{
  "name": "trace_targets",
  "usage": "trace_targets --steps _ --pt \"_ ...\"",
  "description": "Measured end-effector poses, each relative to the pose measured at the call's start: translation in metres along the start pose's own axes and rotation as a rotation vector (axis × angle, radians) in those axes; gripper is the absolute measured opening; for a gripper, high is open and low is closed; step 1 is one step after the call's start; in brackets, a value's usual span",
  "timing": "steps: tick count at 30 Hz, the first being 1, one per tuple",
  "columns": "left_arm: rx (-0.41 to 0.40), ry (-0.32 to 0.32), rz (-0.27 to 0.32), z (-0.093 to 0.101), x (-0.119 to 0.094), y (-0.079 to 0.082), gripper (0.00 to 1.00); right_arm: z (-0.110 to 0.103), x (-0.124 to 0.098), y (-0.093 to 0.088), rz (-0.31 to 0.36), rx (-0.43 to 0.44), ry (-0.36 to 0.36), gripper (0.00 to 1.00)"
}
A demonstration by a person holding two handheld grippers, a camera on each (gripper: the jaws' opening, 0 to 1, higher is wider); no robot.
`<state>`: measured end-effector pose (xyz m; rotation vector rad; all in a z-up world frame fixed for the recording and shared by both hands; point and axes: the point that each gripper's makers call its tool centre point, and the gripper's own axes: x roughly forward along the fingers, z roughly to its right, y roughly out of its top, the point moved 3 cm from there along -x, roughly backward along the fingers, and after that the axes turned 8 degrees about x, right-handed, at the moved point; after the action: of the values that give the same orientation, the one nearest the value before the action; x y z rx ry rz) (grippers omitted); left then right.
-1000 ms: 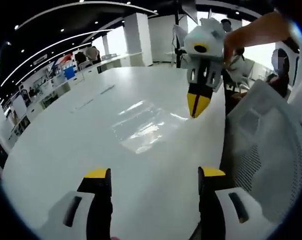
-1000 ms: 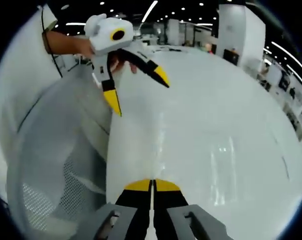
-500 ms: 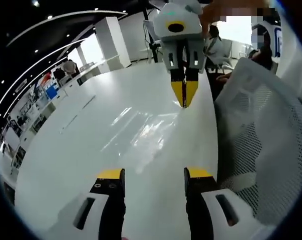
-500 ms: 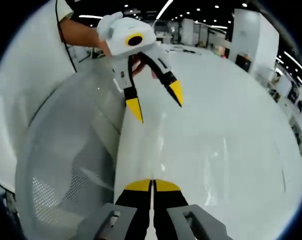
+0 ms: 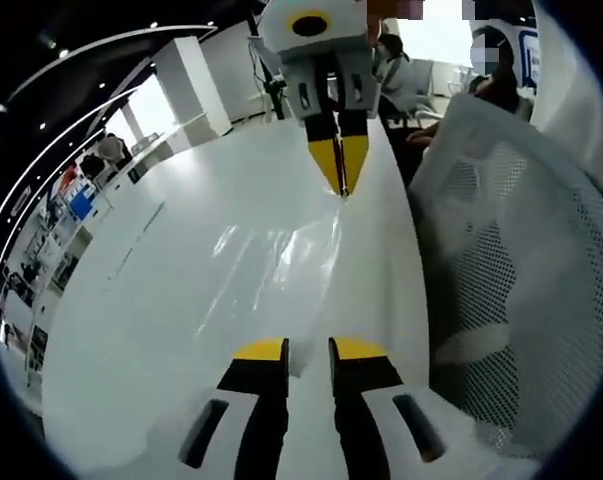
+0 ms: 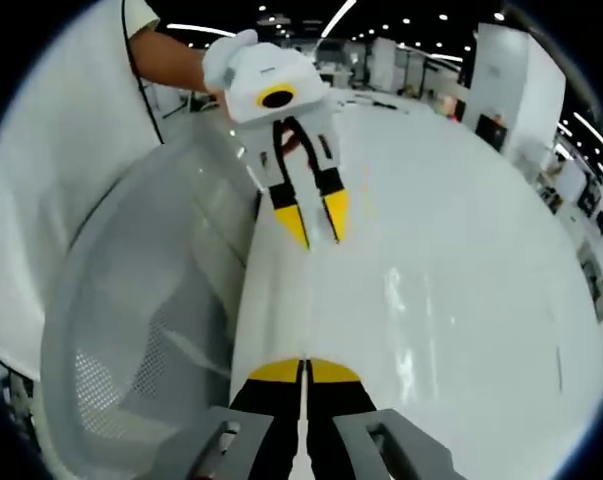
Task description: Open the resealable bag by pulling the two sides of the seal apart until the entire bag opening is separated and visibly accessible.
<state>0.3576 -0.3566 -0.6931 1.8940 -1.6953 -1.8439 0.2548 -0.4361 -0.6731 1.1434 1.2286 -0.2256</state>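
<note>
Glossy white table (image 5: 131,300) is the landmark for everything else. In the left gripper view, far along the table's left side, small figures and desks sit in an office background too small to make out. On the table's middle lies the clear resealable bag (image 5: 266,265), flat, nearly see-through, showing mainly as pale glare on the white top. At the bottom of this view the left gripper (image 5: 307,349) hovers over the table's near part, its yellow-tipped jaws drawn close with only a narrow gap between them; whether anything lies in that gap cannot be told. Beyond the bag, toward the table's far edge, the right gripper (image 5: 341,180) points down with its yellow tips pressed together at the bag's far edge; whether it pinches the film cannot be told. Off the table's right edge stands a white mesh chair (image 5: 521,270).

In the right gripper view the chair (image 6: 141,330) is off the table's left edge, beside a person's white shirt (image 6: 41,170). Above the table (image 6: 481,300), the left gripper (image 6: 316,220) hangs from a bare hand, tips slightly parted. The bag (image 6: 421,320) shows only as faint streaks of glare on the table's middle. At the bottom, the right gripper (image 6: 304,365) has its jaws fully clenched.
</note>
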Motion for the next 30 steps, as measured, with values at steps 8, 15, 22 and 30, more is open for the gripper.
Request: trace_targets --steps 8,15,22,30 --pt "0.019 -0.032 -0.012 0.001 0.002 0.002 0.00 0.005 -0.002 0.001 0.000 0.065 -0.009 0.00" --pt "0.010 -0.036 -0.001 -0.003 0.000 0.000 0.00 0.013 0.001 0.011 0.038 0.084 -0.055 0.01" --pt "-0.014 -0.034 0.020 -0.007 -0.002 0.002 0.00 0.009 0.010 0.031 0.106 0.090 -0.052 0.06" --pt "-0.042 -0.037 0.050 -0.010 -0.003 0.009 0.00 0.007 0.025 0.065 0.233 0.088 -0.052 0.08"
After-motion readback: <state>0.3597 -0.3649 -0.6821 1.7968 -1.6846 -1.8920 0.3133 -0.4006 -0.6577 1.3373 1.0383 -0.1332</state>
